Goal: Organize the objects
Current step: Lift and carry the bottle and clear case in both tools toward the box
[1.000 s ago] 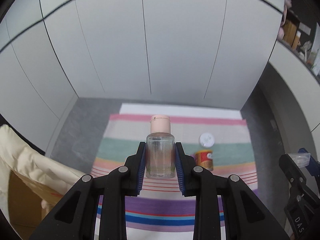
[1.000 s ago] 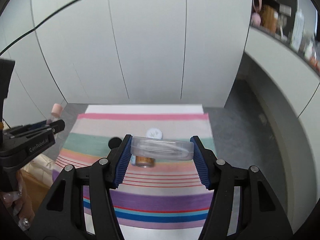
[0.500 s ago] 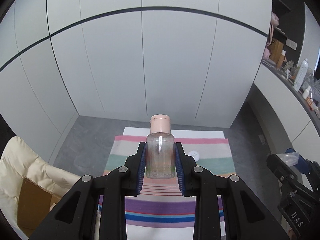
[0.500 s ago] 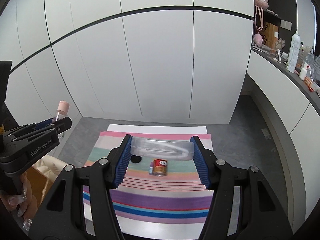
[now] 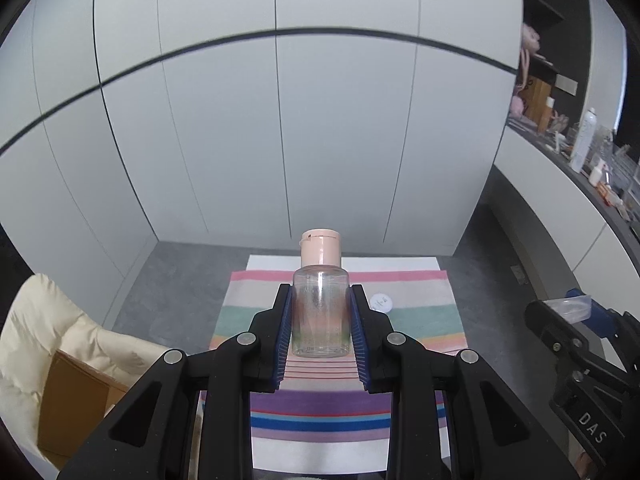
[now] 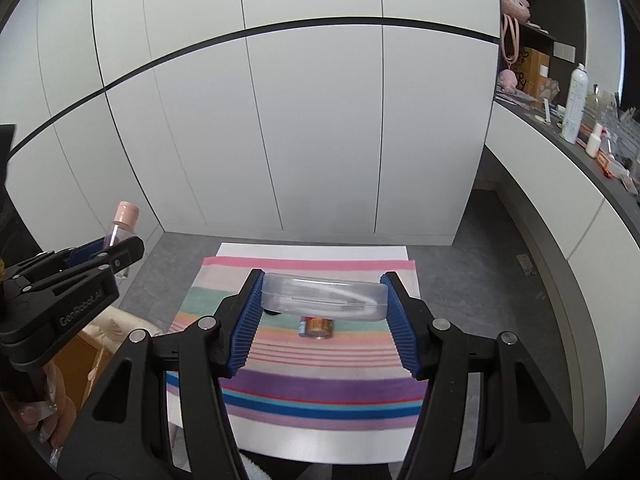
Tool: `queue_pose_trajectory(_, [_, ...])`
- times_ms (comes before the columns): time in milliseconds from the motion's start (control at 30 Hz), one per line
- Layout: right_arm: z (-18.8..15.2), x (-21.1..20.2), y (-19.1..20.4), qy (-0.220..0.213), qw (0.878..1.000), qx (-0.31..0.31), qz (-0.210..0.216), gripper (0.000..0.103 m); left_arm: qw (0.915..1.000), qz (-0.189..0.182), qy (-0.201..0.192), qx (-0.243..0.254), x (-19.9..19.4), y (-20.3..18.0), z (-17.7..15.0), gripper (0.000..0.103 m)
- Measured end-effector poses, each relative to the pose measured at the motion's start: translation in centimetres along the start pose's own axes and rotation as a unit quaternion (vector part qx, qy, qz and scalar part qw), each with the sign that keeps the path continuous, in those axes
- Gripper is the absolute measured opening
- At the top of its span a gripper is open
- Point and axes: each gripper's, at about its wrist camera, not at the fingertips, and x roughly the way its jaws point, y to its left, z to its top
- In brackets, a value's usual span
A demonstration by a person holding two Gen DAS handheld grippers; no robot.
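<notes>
Since the earlier frame both grippers have risen; the striped mat [image 6: 304, 380] now lies well below us. Left gripper [image 5: 320, 330] stays clamped narrow on the clear bottle [image 5: 320, 312], upright between its pads. Right gripper [image 6: 323, 312] holds the clear plastic case [image 6: 324, 298] crosswise. Beyond, the small can [image 6: 317, 327] and white lid [image 5: 381, 303] remain on the mat. We judge two items are lifted for relocation.

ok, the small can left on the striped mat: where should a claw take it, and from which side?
The can appears to lie on its side on the mat, one round end toward the camera. Probably come from above and pinch across the curved body at mid-length, a finger on each flank. End-on, it could roll or slide. Both claws are full now, so one would have to unload first.
</notes>
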Motion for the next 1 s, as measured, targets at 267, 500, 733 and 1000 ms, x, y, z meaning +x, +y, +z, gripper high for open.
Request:
queue_pose_trajectory(267, [-3.5,-3.3,0.4,0.000,1.000,0.002,0.013,0.061,0.9999,-0.017,0.001,0.001,-4.2,0.2,-4.4,0.028])
queue_pose_trajectory(500, [-7.2,-5.7,0.9,0.010,1.000,-0.004,0.005,0.061,0.9996,-0.021,0.018,-0.010,-7.0,1.3,-8.9,0.028])
queue_pose_trajectory(733, [-12.2,-7.5,0.8,0.044,0.999,0.005,0.004,0.061,0.9997,-0.018,0.017,-0.006,-9.6,2.1,-12.9,0.028])
queue_pose_trajectory(1000, [-17.5,-9.3,-0.1,0.082,0.996,0.014,0.013,0.061,0.9994,-0.012,0.033,-0.007,-10.0,3.2,-15.6,0.028])
